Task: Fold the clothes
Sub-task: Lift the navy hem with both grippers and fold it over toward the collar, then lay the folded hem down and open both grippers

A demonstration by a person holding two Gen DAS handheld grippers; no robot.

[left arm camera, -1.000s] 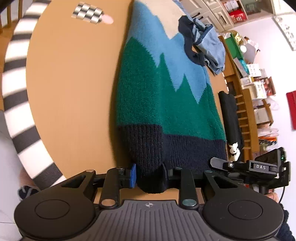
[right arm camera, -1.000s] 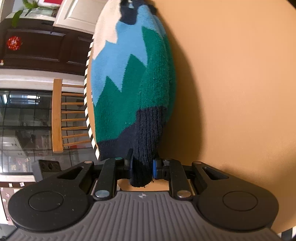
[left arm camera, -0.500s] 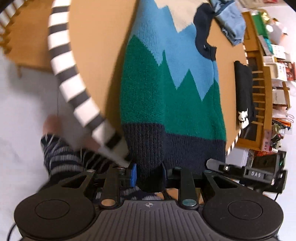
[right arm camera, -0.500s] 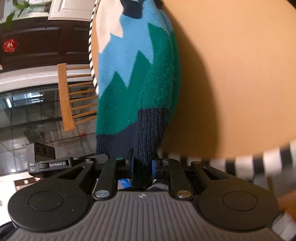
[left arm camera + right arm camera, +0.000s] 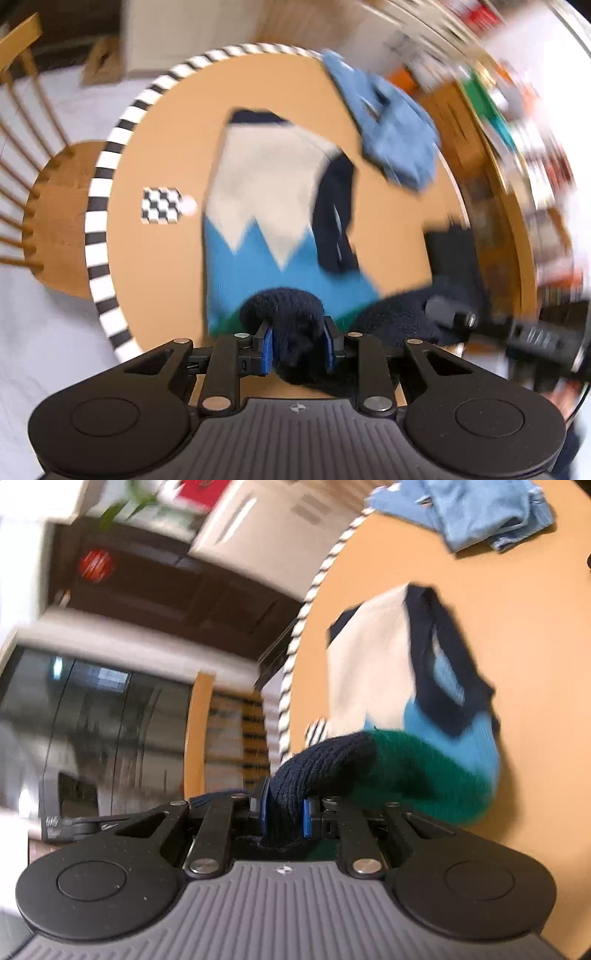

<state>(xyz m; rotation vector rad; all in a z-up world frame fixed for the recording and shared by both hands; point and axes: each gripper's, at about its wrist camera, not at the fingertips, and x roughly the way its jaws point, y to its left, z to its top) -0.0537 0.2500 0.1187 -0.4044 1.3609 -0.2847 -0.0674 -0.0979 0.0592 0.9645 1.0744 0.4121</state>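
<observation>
The left gripper [image 5: 298, 349] pinches the dark blue hem of the sweater [image 5: 258, 229] between its fingers [image 5: 266, 350]. The right gripper [image 5: 285, 818] squeezes another part of the same dark hem, and its fingers [image 5: 306, 818] are tight on the knit. The hem is lifted and curled over near both grippers. Past the hem, the green band bends up, then comes the blue zigzag part, then the white part with the dark collar. That far part of the sweater lies flat on the round tabletop [image 5: 155, 288], which has a black and white striped edge. A checkered card [image 5: 161, 210] sits just beside the sweater. Farther back lies a crumpled light blue cloth [image 5: 391, 140]. A wooden chair [image 5: 33, 177] stands beyond the tabletop.
</observation>
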